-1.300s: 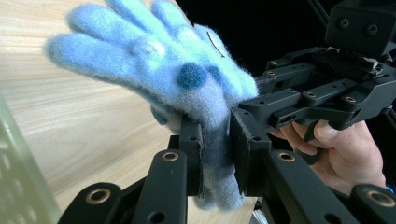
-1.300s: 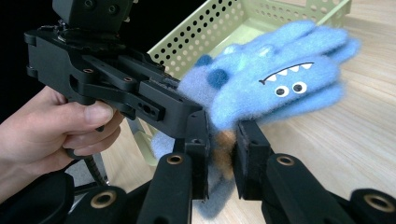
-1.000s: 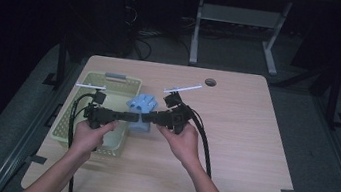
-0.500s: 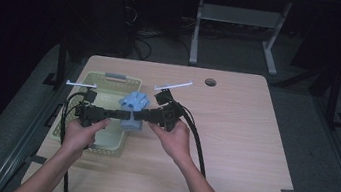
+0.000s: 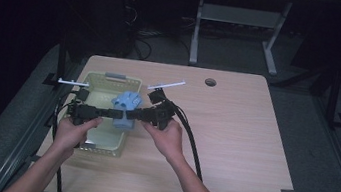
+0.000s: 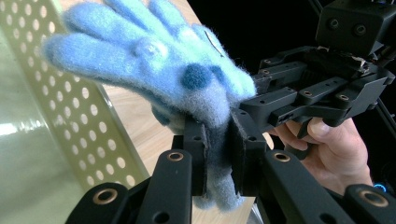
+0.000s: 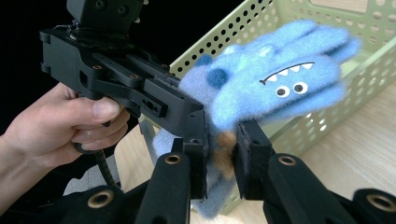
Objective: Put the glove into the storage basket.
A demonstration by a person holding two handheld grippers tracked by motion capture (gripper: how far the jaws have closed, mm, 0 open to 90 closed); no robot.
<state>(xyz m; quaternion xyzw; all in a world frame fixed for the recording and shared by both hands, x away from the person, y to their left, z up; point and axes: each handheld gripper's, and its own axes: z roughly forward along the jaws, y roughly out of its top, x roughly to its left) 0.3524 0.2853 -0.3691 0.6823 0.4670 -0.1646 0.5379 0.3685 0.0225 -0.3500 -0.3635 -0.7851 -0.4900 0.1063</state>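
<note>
1. Item in hand: a blue glove (image 5: 126, 104), fuzzy, with a printed face of eyes and teeth on one side. It hangs in the air over the right rim of the basket (image 5: 100, 147), fingers pointing away from the person.

2. Left gripper (image 5: 120, 114): clenched on the glove's cuff; in its own view the jaws pinch the fabric from both sides (image 6: 219, 154).

3. Right gripper (image 5: 131, 114): clamped on the same cuff from the opposite side (image 7: 219, 158). The two grippers meet nose to nose, the cuff between them.

4. Step, as judged: a two-handed carry of the glove, now at the basket's edge, most likely for placing inside.

5. Next move, as judged: bring the glove clear of the rim and over the basket floor, lower it, then let both pairs of jaws go together so that neither one drags the fabric back out.

6. Container: one pale green perforated basket at the table's (image 5: 231, 150) left side. Its visible floor is bare; nothing lies in it. The part under the hands and glove is hidden.
</note>
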